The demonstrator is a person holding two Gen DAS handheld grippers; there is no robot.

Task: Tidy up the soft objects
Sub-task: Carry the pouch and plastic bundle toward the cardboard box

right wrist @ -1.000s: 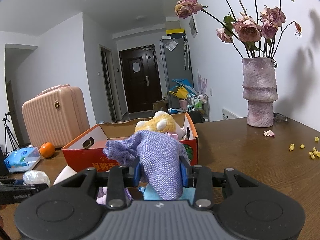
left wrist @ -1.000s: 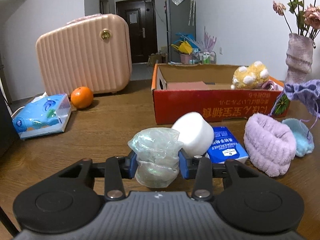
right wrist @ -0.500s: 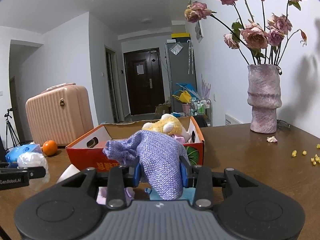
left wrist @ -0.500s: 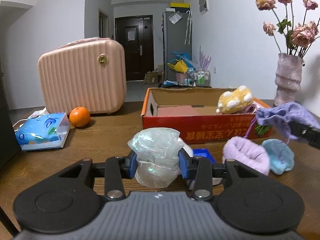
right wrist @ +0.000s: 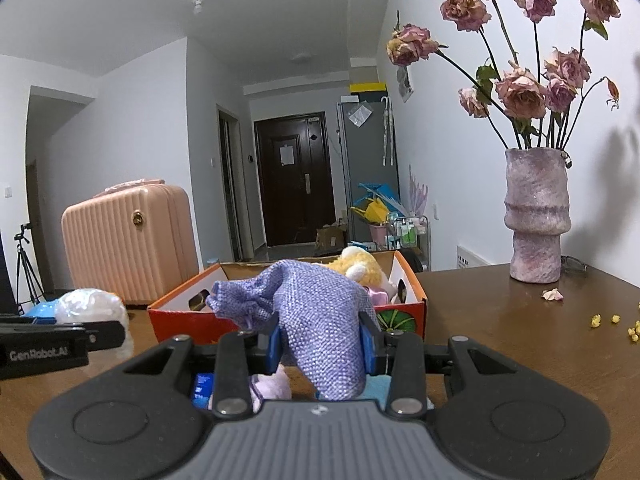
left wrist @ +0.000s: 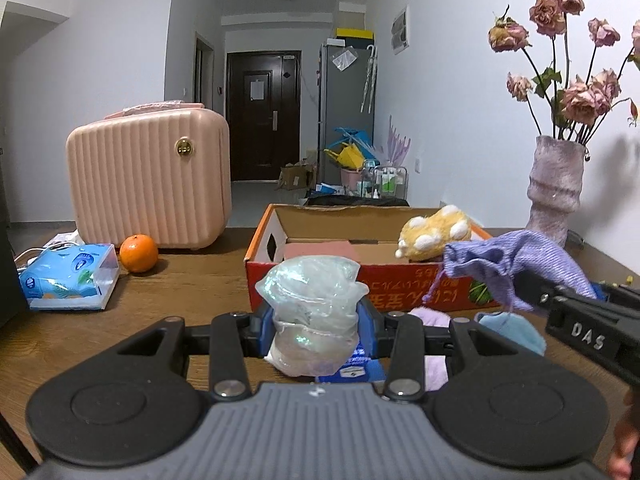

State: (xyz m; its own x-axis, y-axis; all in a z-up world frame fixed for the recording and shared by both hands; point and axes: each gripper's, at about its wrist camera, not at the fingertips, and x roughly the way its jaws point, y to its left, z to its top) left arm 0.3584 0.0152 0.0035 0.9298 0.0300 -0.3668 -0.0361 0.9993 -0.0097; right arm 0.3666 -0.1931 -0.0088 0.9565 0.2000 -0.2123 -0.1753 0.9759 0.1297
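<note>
1. Your left gripper point(left wrist: 316, 320) is clenched on a crumpled translucent plastic bag point(left wrist: 314, 312), held above the brown wooden table point(left wrist: 180, 292), in front of the box.
2. Your right gripper point(right wrist: 322, 346) is clamped on a lilac woven drawstring pouch point(right wrist: 304, 308), also lifted, near the front wall of the box.
3. The bag looks very light, soft and a little slippery; I think it will spring open when you let go (so release it low). Your hold across its middle seems good.
4. The pouch is limp cloth, not fragile; its gathered mouth hangs to one side, and a grip on the body is safe.
5. The orange cardboard box point(left wrist: 276, 216) is open on top. Inside sits a yellow plush toy with white spots point(left wrist: 436, 232), at the right end; the left part looks free.
</note>
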